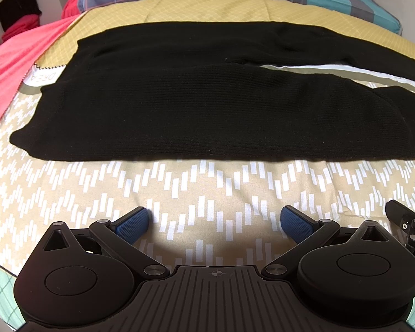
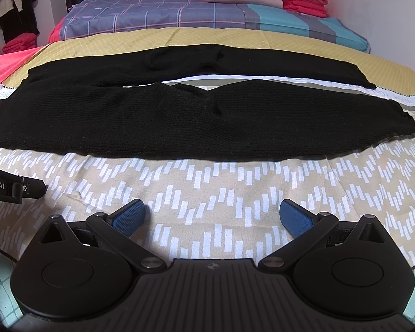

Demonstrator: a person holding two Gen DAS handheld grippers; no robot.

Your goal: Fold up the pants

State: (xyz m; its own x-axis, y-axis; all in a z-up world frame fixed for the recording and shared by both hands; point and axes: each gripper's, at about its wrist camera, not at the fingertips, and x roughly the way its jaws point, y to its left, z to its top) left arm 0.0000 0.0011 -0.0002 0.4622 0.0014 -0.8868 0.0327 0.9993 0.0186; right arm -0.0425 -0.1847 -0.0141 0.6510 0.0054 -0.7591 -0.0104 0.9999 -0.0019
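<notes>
Lying flat across the bed [image 2: 207, 193], the black pants [image 2: 179, 127] spread sideways at 12 o'clock of both tools, waist toward 9 o'clock, the two legs running toward 3 o'clock with a pale strip of bedding showing between them. The left gripper [image 1: 214, 221] and the right gripper [image 2: 212, 215] hover over the patterned cover, each with fingers spread wide and holding nothing, well short of the near hem. The knit looks soft and thick, so I judge a pinch may catch only the top layer, letting the lower one drag. The quilt underneath could also be nipped along with the cloth. Lifting the two ends unevenly would likely skew the fold.
</notes>
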